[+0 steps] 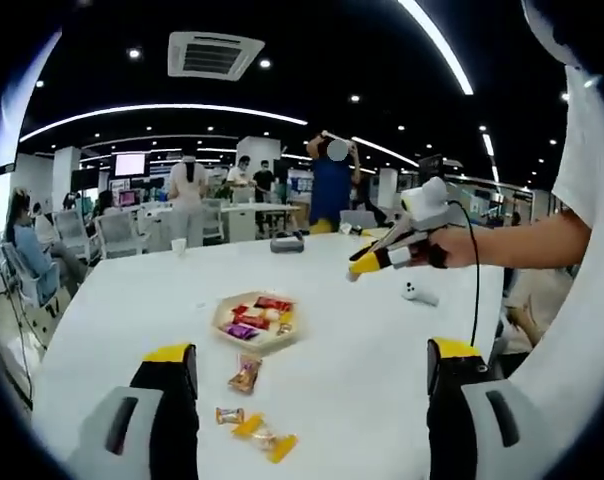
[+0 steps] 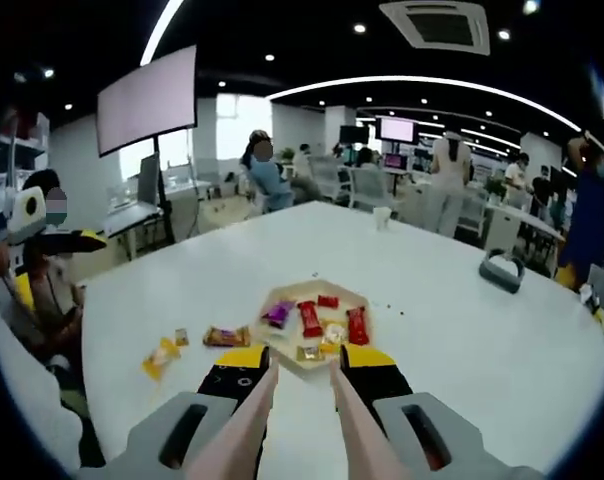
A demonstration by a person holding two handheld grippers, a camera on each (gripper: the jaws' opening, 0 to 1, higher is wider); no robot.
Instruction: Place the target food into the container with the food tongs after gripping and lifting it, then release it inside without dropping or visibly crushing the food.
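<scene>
Left tool (image 1: 312,370), jaws apart and empty, hovers above loose wrapped candies (image 1: 254,428) on the tabletop (image 1: 382,340); right tool (image 2: 300,372) clamps pink tongs (image 2: 297,425), aimed at the tray (image 2: 317,322), poised for transfer.

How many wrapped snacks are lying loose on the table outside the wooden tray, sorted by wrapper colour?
Yellow wrappers: 2
Brown-orange wrapper, larger bar: 1
Small brown wrapper: 1
Total: 4 loose on the white table, beside the wooden tray.
</scene>
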